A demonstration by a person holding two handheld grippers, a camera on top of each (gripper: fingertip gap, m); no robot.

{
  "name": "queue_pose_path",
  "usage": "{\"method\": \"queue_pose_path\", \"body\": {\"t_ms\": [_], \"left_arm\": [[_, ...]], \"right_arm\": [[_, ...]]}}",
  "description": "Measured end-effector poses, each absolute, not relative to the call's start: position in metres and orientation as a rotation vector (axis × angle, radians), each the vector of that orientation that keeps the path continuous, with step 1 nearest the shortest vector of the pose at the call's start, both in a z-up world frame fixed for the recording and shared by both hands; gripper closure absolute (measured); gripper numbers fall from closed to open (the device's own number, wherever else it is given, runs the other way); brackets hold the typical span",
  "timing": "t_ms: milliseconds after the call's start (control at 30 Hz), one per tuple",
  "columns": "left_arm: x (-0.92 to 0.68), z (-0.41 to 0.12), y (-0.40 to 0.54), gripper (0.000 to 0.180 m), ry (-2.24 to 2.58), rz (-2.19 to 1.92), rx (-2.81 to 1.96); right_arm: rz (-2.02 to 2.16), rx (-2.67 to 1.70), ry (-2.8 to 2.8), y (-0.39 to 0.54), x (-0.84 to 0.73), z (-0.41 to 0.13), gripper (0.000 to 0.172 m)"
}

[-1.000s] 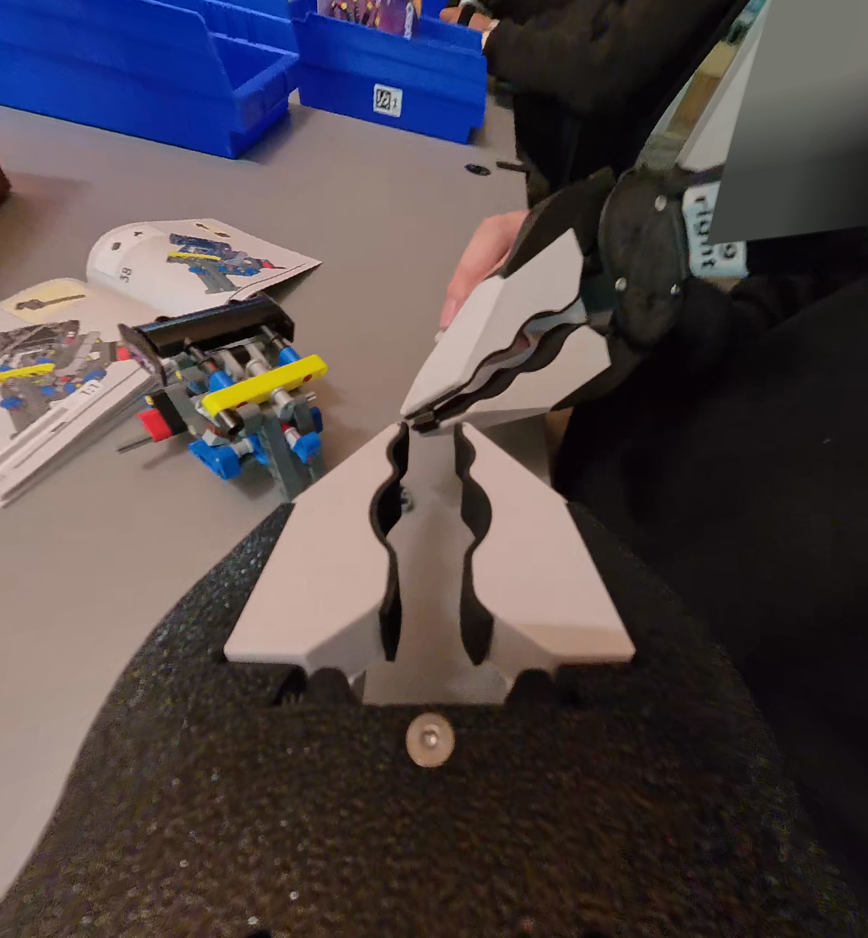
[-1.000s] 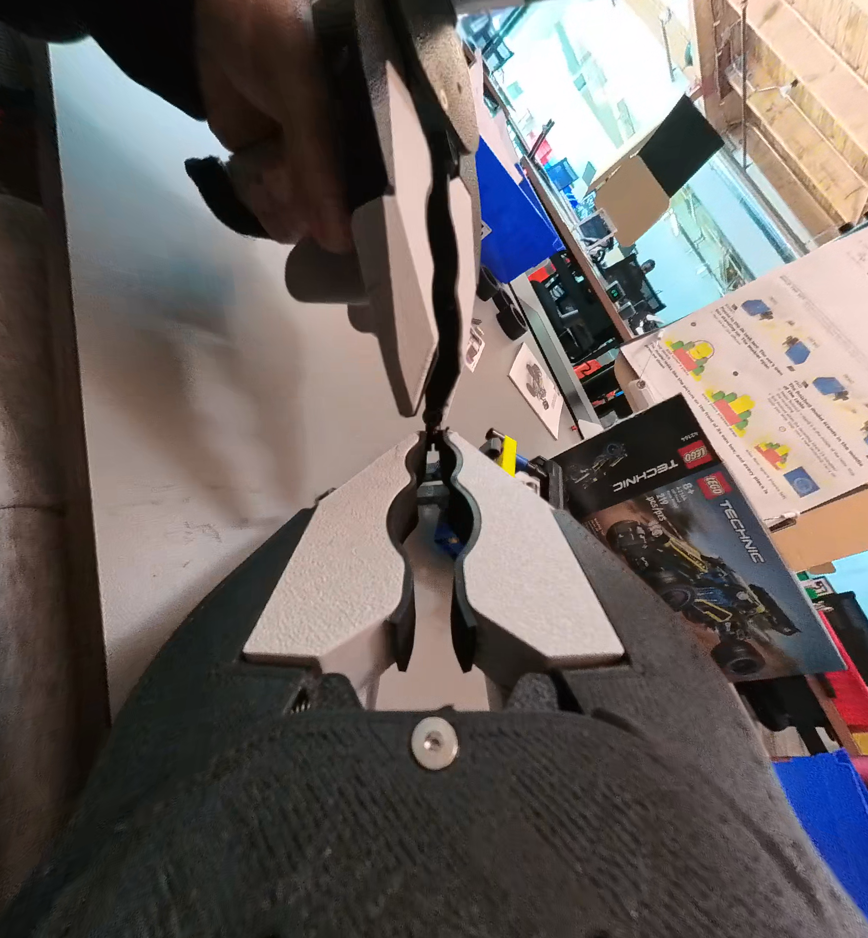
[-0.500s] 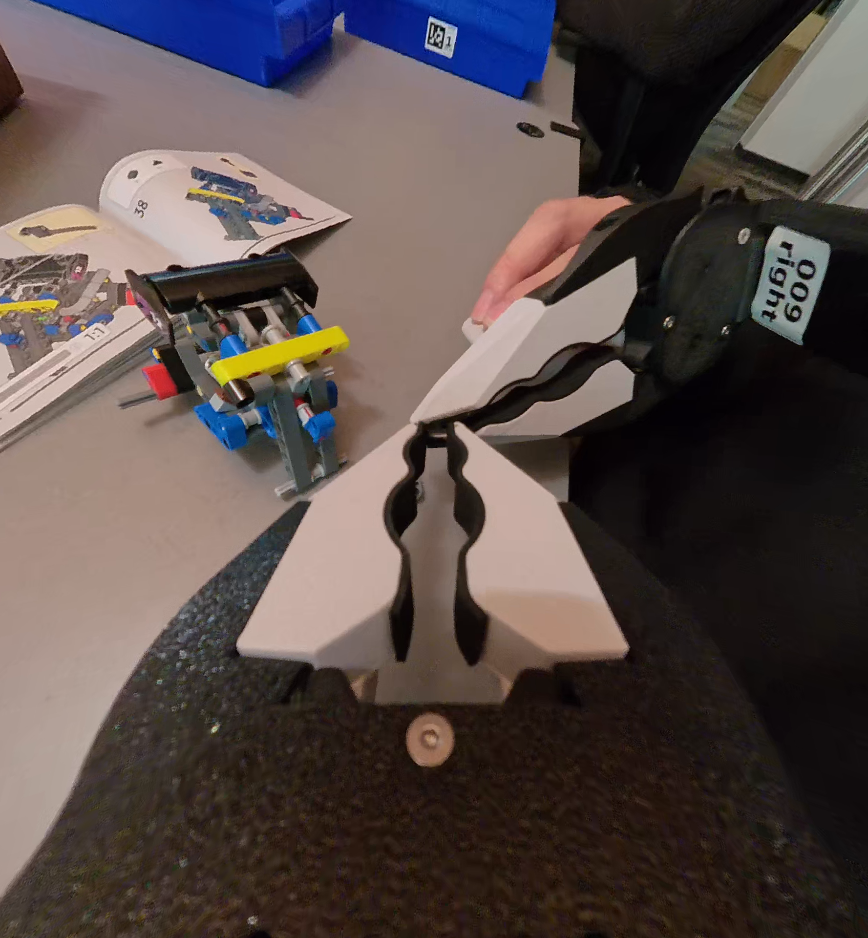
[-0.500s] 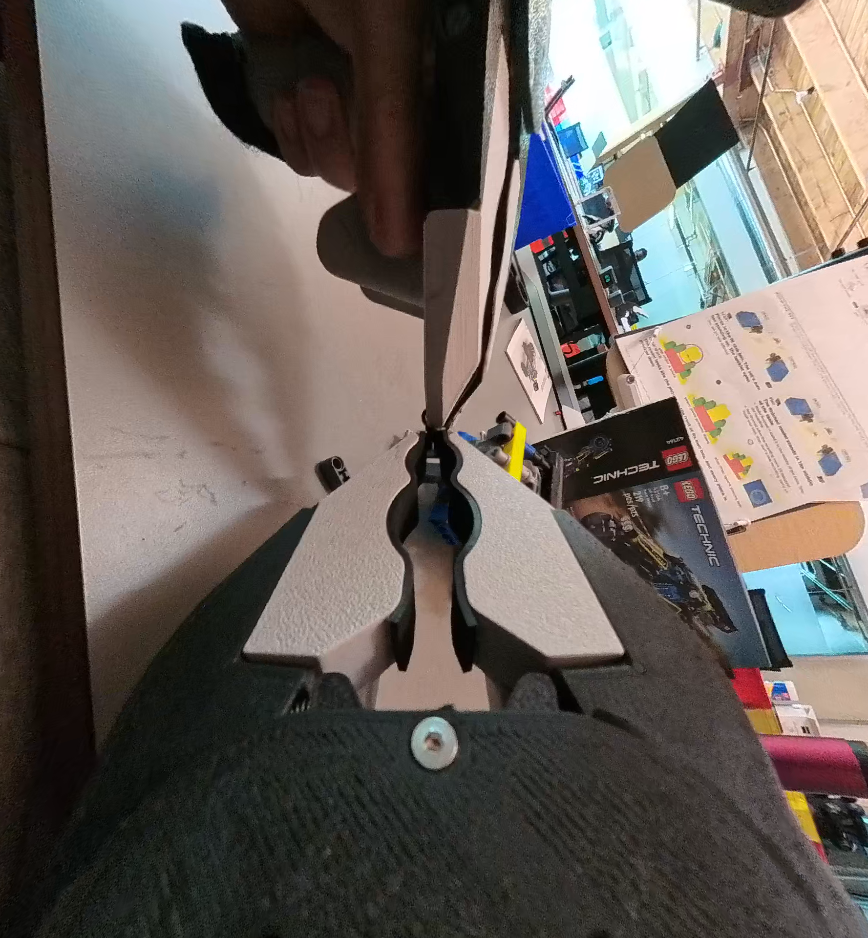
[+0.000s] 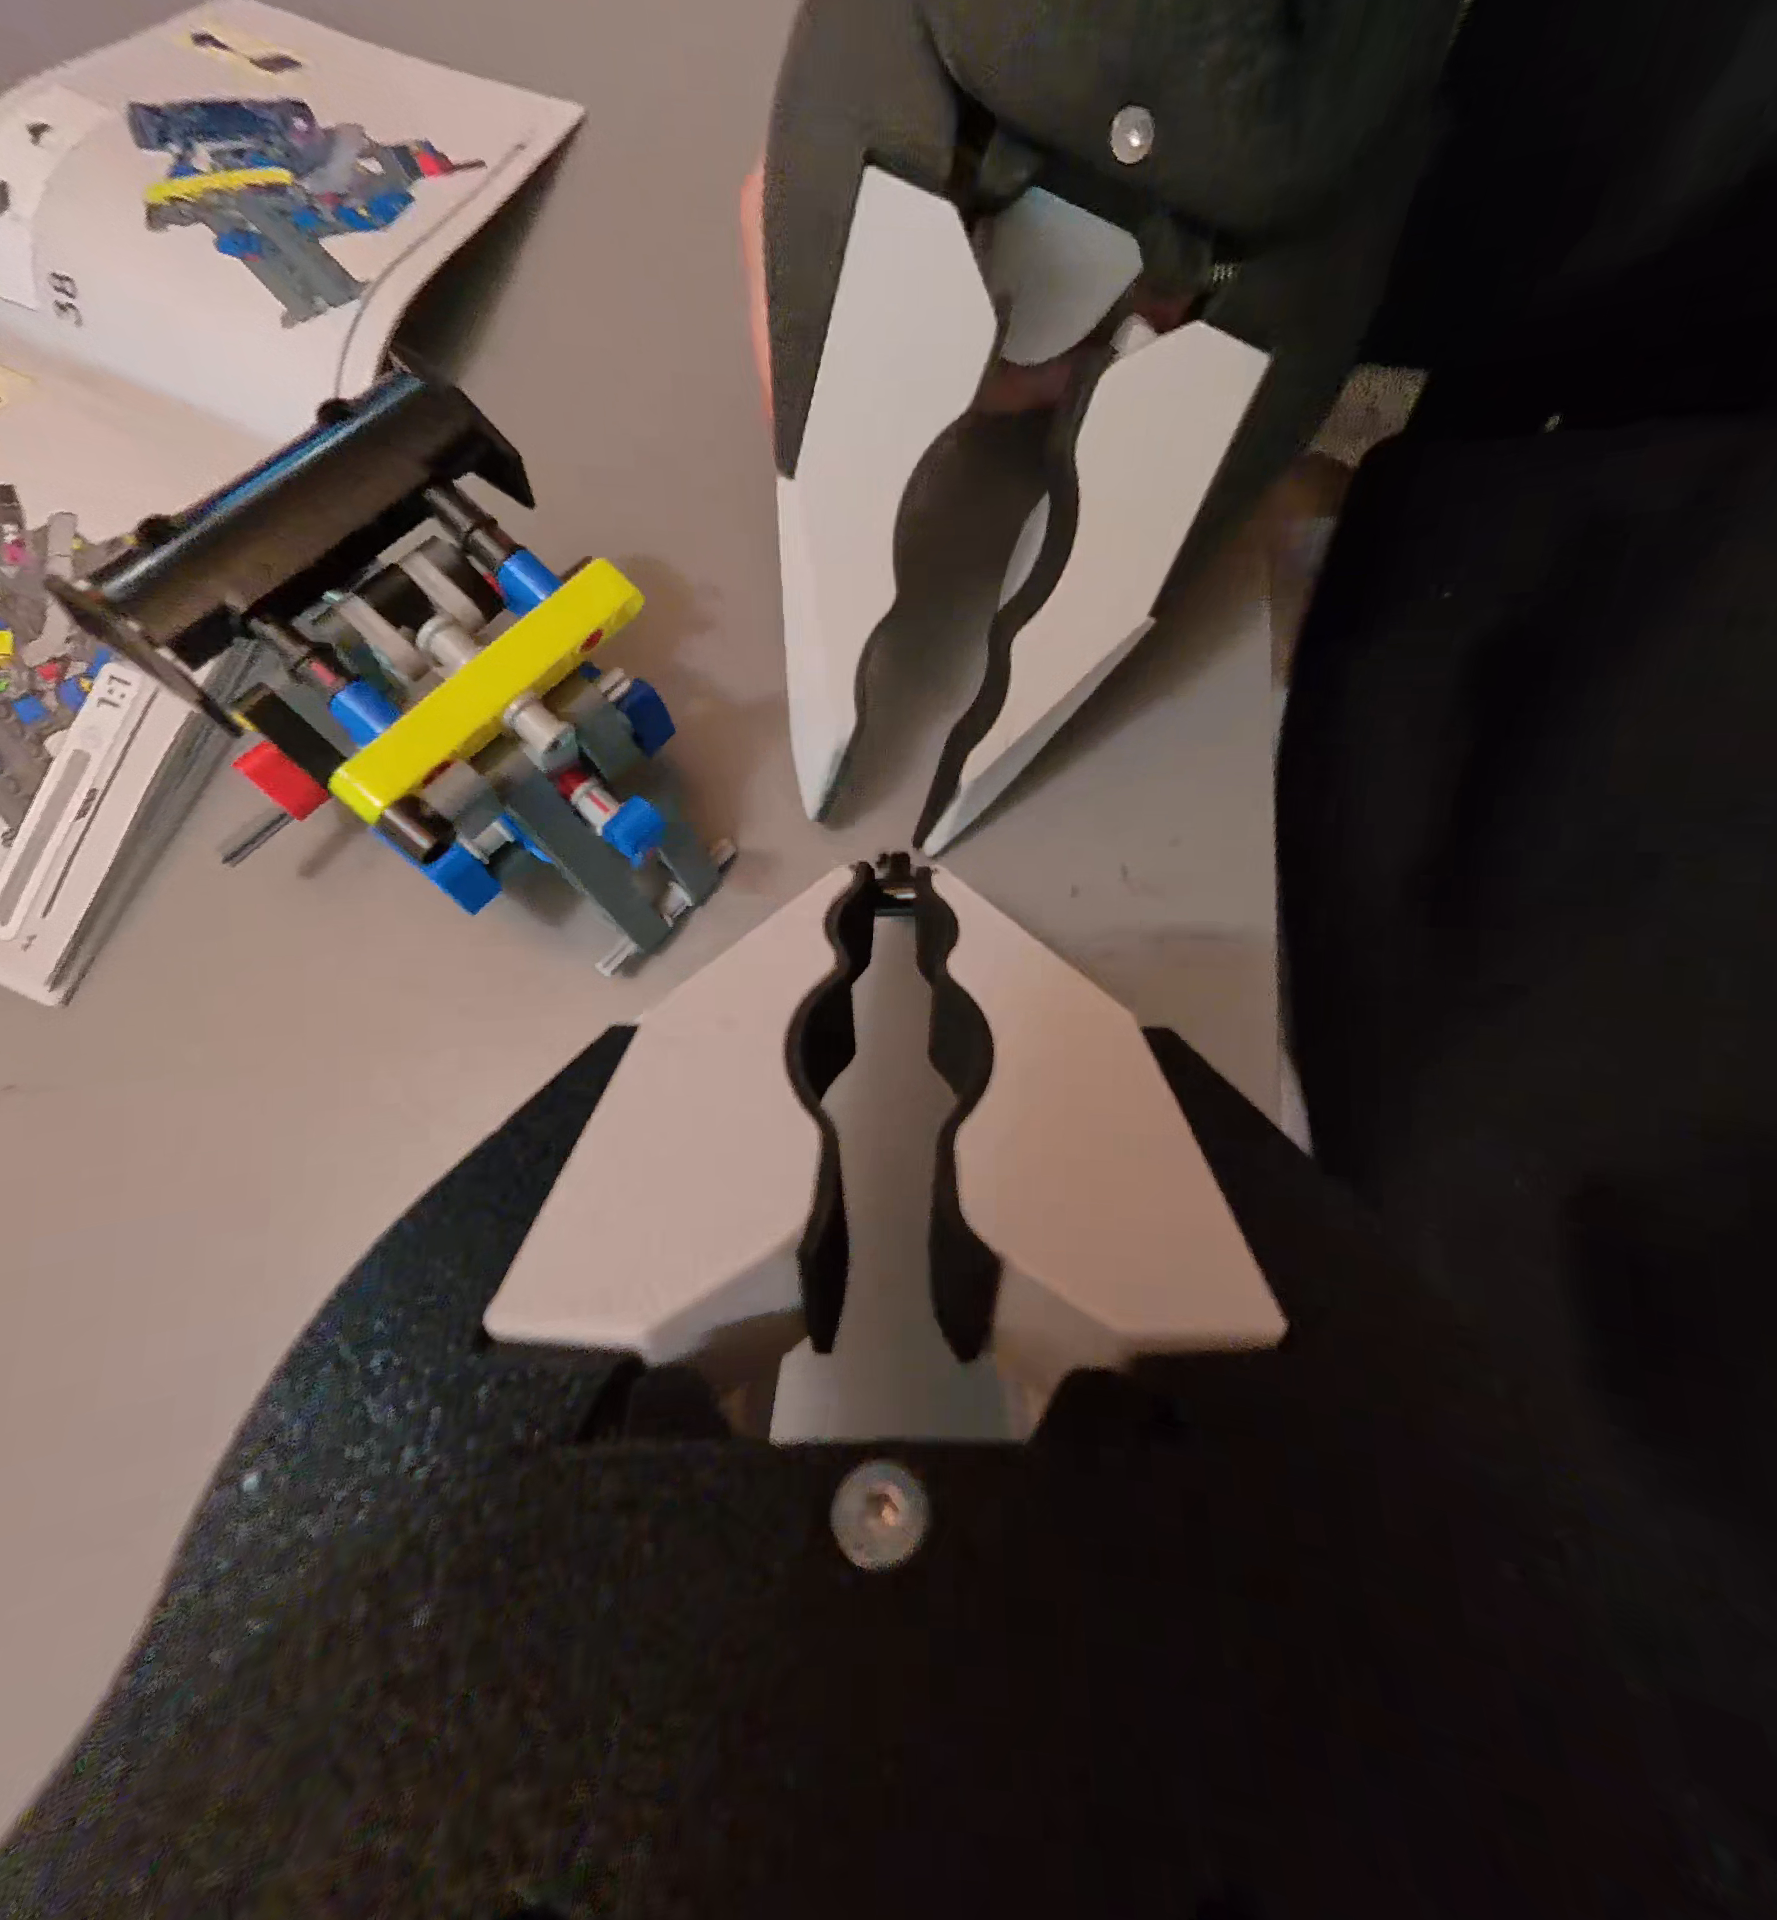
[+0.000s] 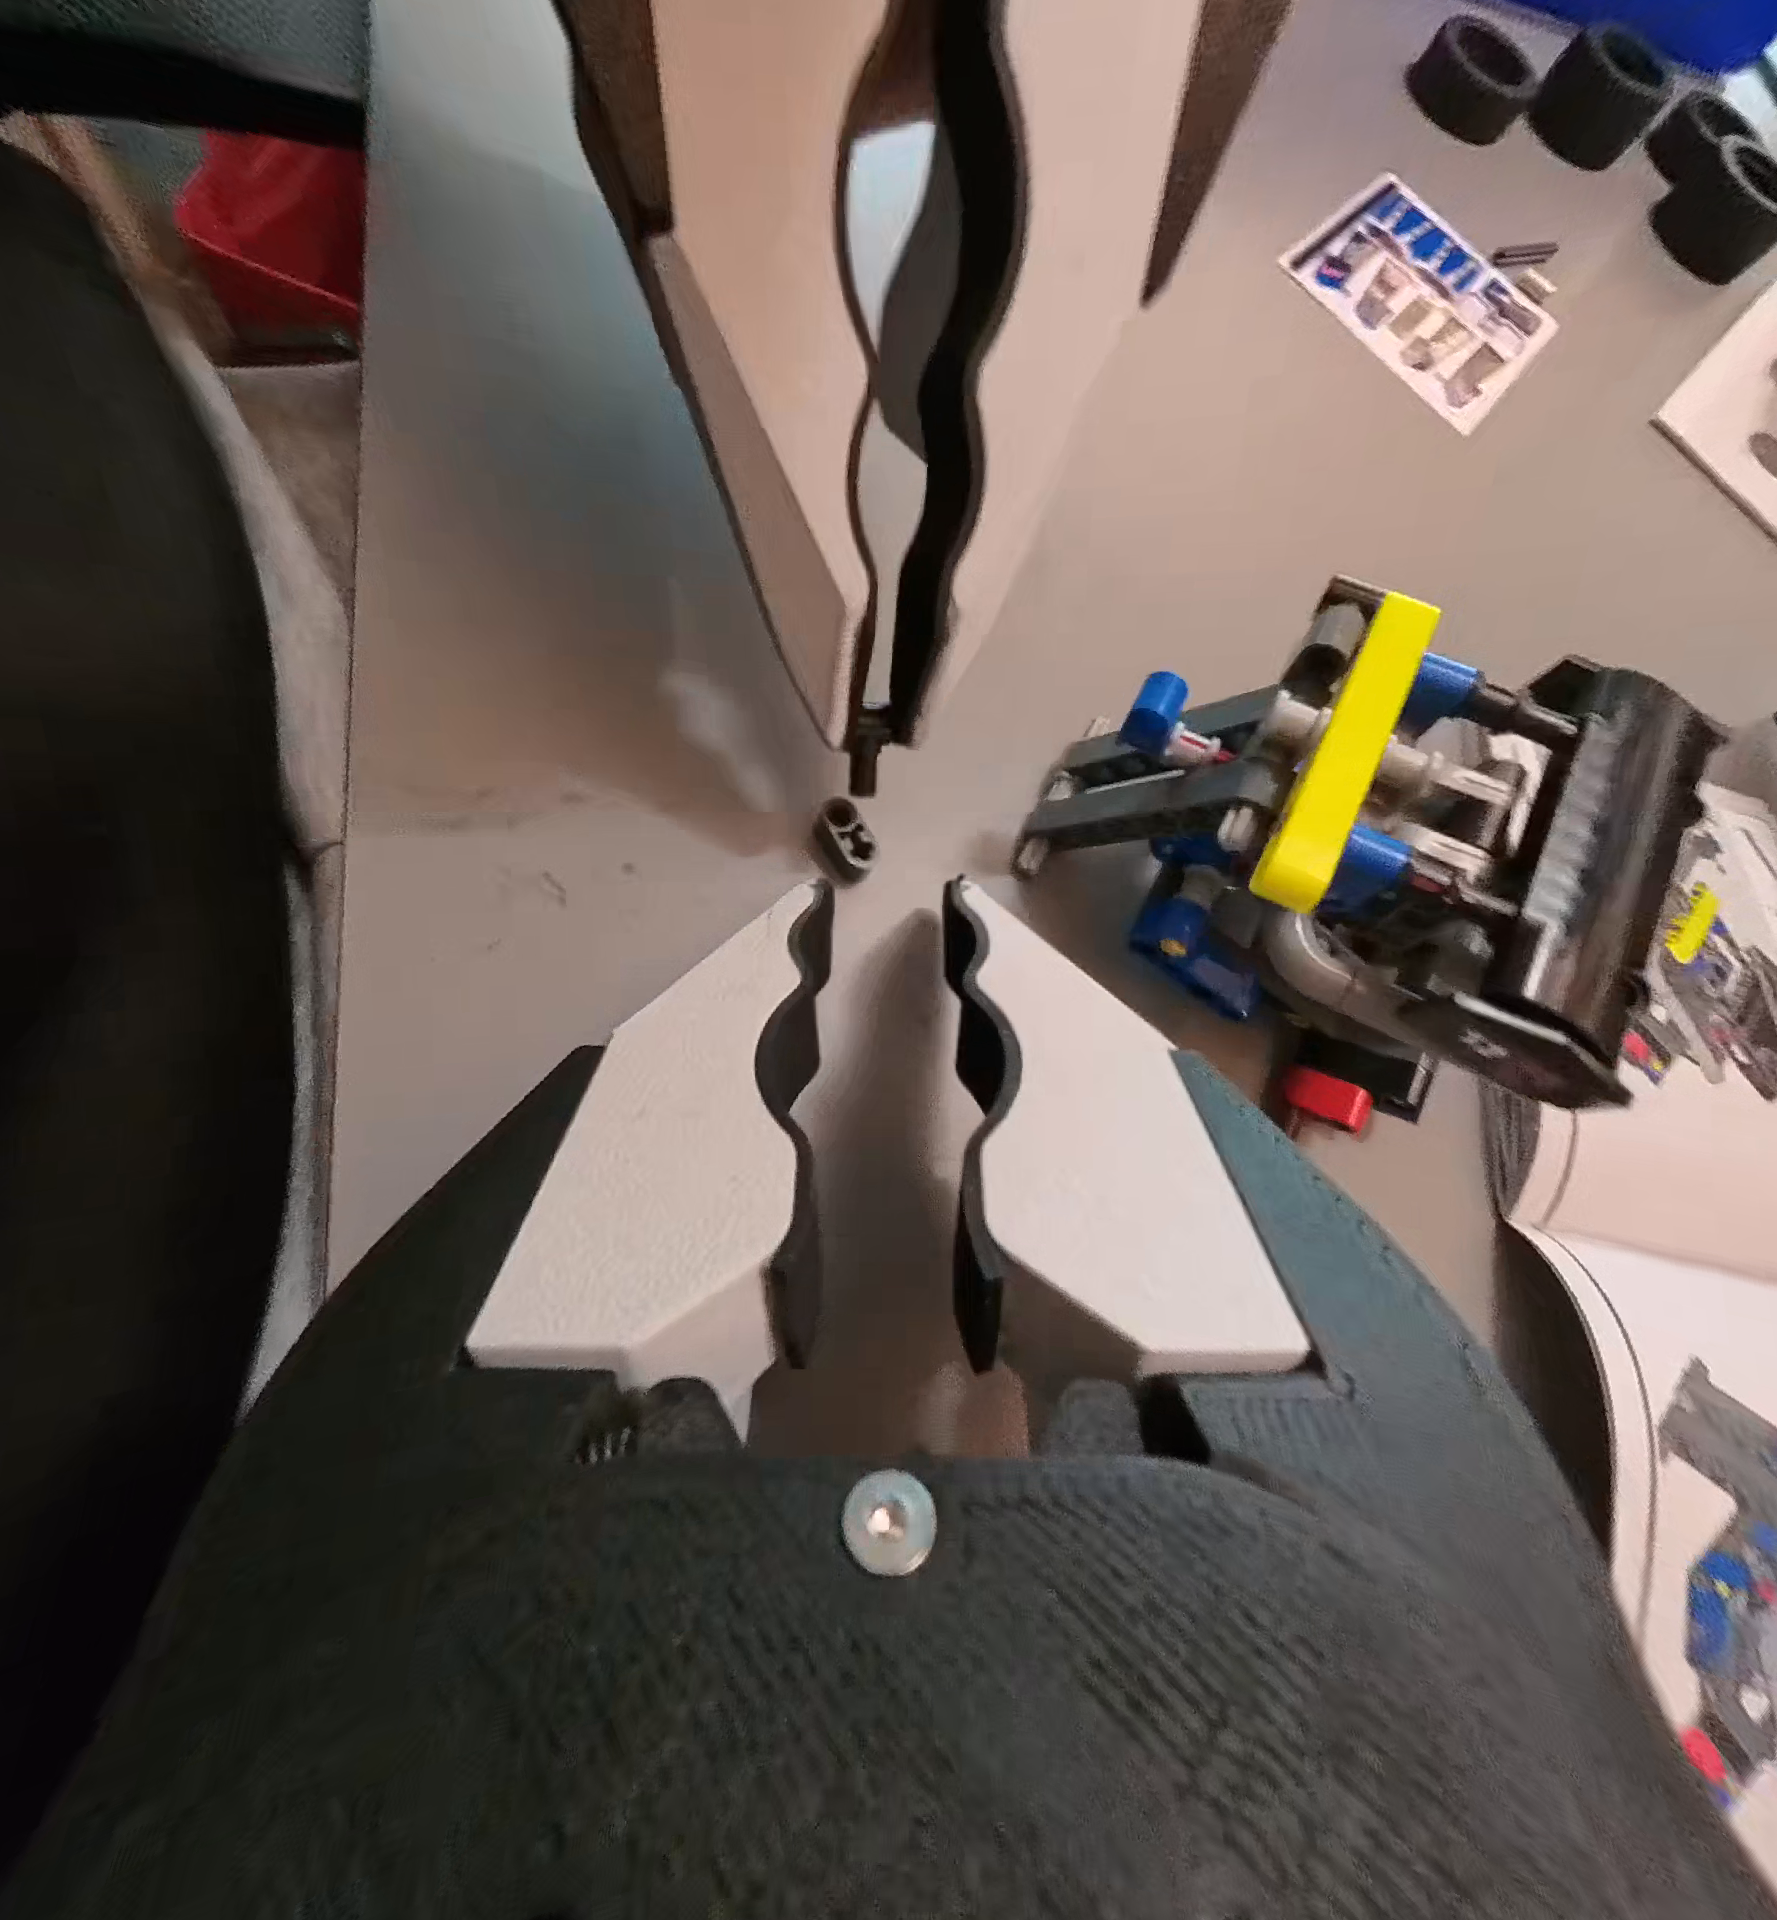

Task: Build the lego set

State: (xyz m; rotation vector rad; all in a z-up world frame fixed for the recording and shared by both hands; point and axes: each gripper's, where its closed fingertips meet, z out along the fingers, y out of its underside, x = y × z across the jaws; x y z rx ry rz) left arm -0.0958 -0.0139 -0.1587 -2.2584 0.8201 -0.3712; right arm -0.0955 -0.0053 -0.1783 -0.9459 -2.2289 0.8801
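Note:
My left gripper [image 5: 894, 881] is shut on a small black pin [image 5: 894, 868] at its fingertips, just above the grey table [image 5: 240, 1195]. It also shows in the right wrist view [image 6: 879, 722], coming in from the top, with the pin [image 6: 863, 767] sticking out of its tips. My right gripper [image 6: 889, 896] is open and holds nothing; it also shows in the left wrist view [image 5: 873, 831], tip to tip with the left one. A small dark grey connector [image 6: 844, 844] lies on the table between the two grippers' tips, touching neither.
A part-built brick model [image 5: 427, 675] with a yellow beam [image 6: 1346, 748] stands close beside the grippers. An open instruction booklet [image 5: 219, 208] lies behind it. Black tyres [image 6: 1590, 114] and a sticker sheet [image 6: 1424, 301] lie farther off. A person's dark clothing [image 5: 1590, 935] is at the table edge. Less than 4 cm separates the two grippers' tips.
The left gripper closed on the pin that the right gripper held out. The right gripper has now opened and let it go. Both grippers have tilted down toward the table.

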Motion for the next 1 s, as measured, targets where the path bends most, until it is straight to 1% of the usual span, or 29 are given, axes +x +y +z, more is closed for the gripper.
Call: {"method": "queue_pose_path", "body": {"t_ms": [233, 300, 333, 1000], "left_arm": [[-0.096, -0.165, -0.019, 0.176, 0.94, -0.343, -2.38], [-0.098, -0.167, -0.018, 0.176, 0.966, -0.317, -2.406], [-0.098, -0.168, -0.018, 0.176, 0.976, -0.309, -2.416], [-0.097, -0.173, -0.016, 0.176, 1.29, -0.123, -2.54]], "right_arm": [[0.906, -0.908, -2.251, -0.011, -0.098, -0.179, 0.157], [0.911, -0.896, -2.27, -0.015, -0.098, -0.18, 0.164], [0.908, -0.896, -2.269, -0.016, -0.098, -0.18, 0.165], [0.943, -0.936, -2.291, -0.017, -0.098, -0.181, 0.166]]}}
